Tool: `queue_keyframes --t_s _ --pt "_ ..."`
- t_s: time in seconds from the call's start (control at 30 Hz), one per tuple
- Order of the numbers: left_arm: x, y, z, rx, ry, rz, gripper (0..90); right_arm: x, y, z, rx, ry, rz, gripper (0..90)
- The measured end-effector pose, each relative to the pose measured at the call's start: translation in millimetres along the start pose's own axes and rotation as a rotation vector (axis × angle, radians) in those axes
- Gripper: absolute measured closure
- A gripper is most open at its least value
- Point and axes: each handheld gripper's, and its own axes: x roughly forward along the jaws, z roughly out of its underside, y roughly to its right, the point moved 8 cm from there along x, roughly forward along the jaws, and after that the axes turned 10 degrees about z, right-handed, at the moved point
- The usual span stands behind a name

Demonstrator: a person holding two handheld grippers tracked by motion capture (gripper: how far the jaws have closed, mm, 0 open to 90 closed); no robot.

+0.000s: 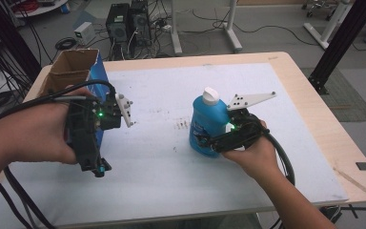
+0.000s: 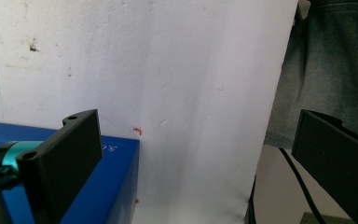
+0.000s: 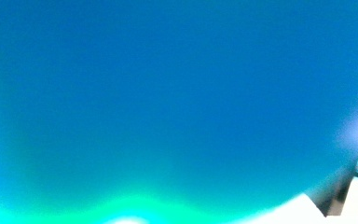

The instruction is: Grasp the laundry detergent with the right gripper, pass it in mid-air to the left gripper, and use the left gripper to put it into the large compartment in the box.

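Observation:
A blue bottle [image 1: 206,125] with a white cap [image 1: 210,95] stands upright on the white mat [image 1: 171,157], right of centre. My right gripper [image 1: 204,141] comes in from the right, held in a hand, and is shut on the bottle's lower body. The bottle's blue wall [image 3: 168,93] sits blurred right against the right gripper view, with one dark jaw at the bottom right corner. My left gripper [image 1: 98,168] hangs at the left over the mat, pointing down and toward the near edge. It [image 2: 193,116] is open, its jaws wide apart with nothing between them.
A blue carton [image 1: 97,76] with open cardboard flaps stands at the back left, just behind the left hand; its side [image 2: 116,182] lies beside the left jaw. A wooden stick [image 1: 352,181] lies at the table's right edge. The person's dark clothing [image 2: 335,60] is beyond the mat's edge.

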Motion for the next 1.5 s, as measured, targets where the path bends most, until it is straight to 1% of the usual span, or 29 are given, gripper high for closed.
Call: queue_keyframes --t_s 0.07,0.1,0.13,0.17,0.4,0.57,0.9,1.0,1.07,1.3,1.4,1.5 --pt "0.2 0.3 -0.2 -0.001 -0.001 0.001 1.7 0.0 1.1 0.0 -0.004 0.001 0.011 17.5" --pt "0.2 0.1 -0.2 0.000 -0.003 0.001 1.7 -0.6 1.0 -0.3 -0.001 0.004 0.008 21.4" --pt "0.2 0.1 -0.2 0.000 -0.003 0.001 1.7 -0.6 1.0 -0.3 -0.001 0.004 0.008 21.4" --pt "0.6 -0.2 -0.4 0.001 -0.006 0.001 1.7 -1.6 1.0 -1.2 -0.007 0.020 0.004 23.6" --pt "0.3 -0.5 -1.4 0.000 -0.002 0.000 1.7 0.3 -0.7 -0.4 -0.012 0.016 -0.004 24.4" --pt "1.6 -1.0 -2.1 0.000 -0.004 0.001 1.7 0.6 -0.3 -0.4 -0.013 0.019 -0.009 27.8" --pt "2.7 -2.4 -1.7 -0.002 -0.007 0.003 1.7 0.7 -0.5 -0.6 -0.012 0.026 -0.022 30.6" --pt "2.8 -2.8 -1.7 -0.001 -0.006 0.003 1.7 1.3 -1.1 -0.4 -0.020 0.026 -0.023 31.0" --pt "3.2 -3.4 -1.5 -0.003 -0.005 0.004 1.7 2.0 -1.7 -0.2 -0.030 0.028 -0.022 33.4" --pt "3.6 -4.0 -0.6 -0.004 -0.005 0.005 1.7 2.6 -1.2 -0.6 -0.029 0.038 -0.015 36.8" --pt "3.4 -4.3 -0.8 -0.001 -0.005 0.004 1.7 2.8 -1.4 -0.8 -0.040 0.045 -0.012 38.1" --pt "3.6 -3.9 -1.0 -0.002 -0.006 0.005 1.7 2.7 -1.9 -1.4 -0.061 0.056 0.001 40.2"
